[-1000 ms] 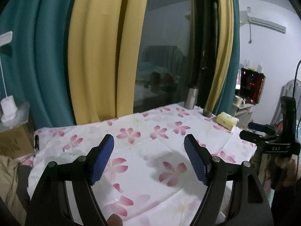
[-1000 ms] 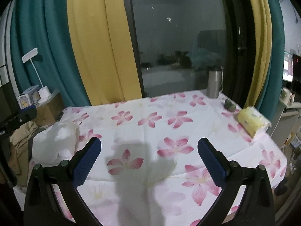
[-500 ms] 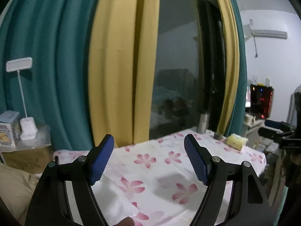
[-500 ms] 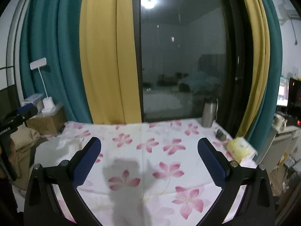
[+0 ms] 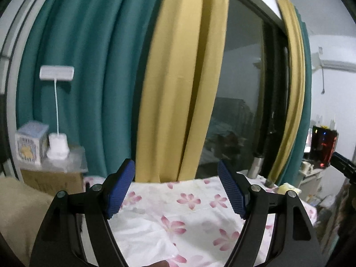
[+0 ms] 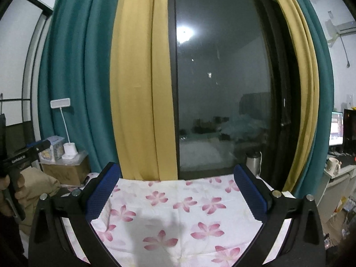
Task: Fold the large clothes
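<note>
While my left gripper (image 5: 175, 189) and right gripper (image 6: 176, 192) both gape wide and hold nothing, the crumpled white cloth garment (image 5: 142, 242) lies on the pink-flowered white sheet (image 6: 178, 202) below my left fingers
</note>
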The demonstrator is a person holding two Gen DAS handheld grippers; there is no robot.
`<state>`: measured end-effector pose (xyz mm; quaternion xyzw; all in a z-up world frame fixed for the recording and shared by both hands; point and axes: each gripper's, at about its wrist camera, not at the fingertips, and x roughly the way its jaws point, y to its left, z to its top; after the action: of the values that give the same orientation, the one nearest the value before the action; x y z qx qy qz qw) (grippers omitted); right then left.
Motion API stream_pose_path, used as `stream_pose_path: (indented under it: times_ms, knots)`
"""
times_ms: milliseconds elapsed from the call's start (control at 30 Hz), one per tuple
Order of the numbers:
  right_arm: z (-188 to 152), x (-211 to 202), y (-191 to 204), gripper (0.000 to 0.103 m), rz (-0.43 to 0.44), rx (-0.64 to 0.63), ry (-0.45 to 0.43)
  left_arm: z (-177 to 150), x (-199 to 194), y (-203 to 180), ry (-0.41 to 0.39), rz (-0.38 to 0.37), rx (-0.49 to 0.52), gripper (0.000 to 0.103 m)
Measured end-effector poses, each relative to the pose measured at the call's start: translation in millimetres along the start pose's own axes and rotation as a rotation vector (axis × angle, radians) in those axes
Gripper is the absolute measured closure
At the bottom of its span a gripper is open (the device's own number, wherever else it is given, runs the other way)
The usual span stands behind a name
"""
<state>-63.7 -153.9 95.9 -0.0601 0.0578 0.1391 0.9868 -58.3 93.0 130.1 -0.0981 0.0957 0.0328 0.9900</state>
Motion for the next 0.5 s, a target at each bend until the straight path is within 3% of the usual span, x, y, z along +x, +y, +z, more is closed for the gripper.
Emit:
stream_pose_path:
  times_ms: [133, 500]
  knots:
    - [-0.4, 1.1, 8.1, 0.002, 0.021, -0.001, -0.015, -6.9, 0.8, 7.4, 0.01, 0.036, -0.001, 0.023]
    - [-17.5, 32.2, 9.9, 0.002, 0.035, 0.02, 0.066, -15.4, 18.0, 21.1, 0.04, 0.056, -0.017, 0.023]
